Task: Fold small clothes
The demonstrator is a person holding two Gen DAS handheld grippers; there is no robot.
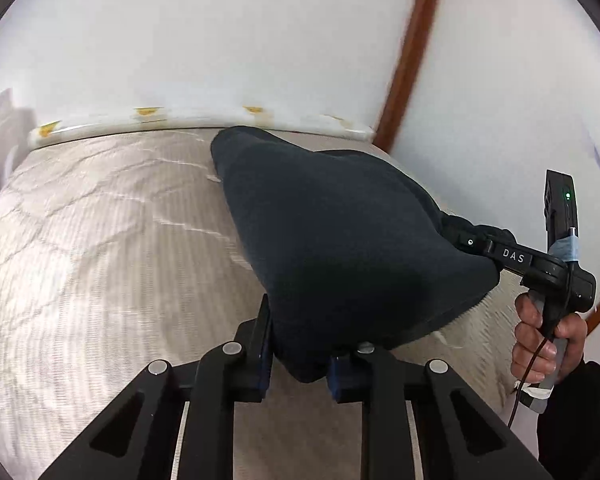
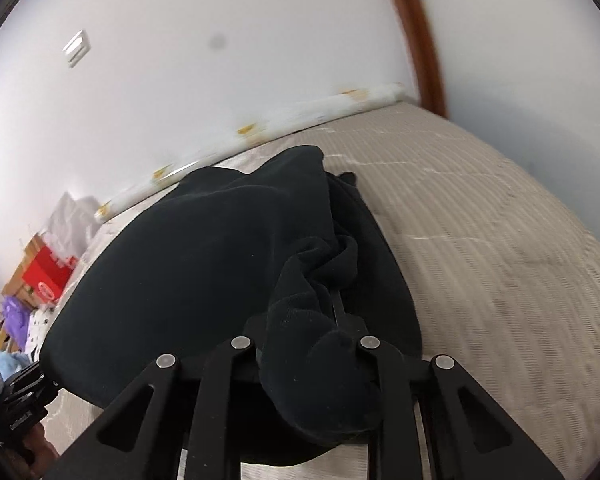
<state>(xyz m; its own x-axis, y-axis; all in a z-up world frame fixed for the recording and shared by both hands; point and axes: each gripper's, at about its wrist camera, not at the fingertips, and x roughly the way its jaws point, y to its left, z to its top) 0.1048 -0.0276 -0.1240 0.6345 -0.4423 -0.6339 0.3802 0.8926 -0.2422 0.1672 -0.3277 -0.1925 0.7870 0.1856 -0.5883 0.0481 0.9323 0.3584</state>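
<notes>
Close to the left camera, the left gripper (image 1: pixel 300 364) pinches one corner of the dark cloth (image 1: pixel 340 240). Off to its right, the right gripper (image 1: pixel 476 240) holds another corner; its own camera shows cloth bunched between its fingers (image 2: pixel 340 308). Both pinch tight. Together they hold the cloth up over the striped bed (image 1: pixel 100 260), with the white wall (image 1: pixel 220 40) far behind. This looks like the lifting step of a fold. Next, both corners should likely swing over together and come down flat.

dark garment (image 1: pixel 340 240) | bunched, held up | above mattress
</notes>
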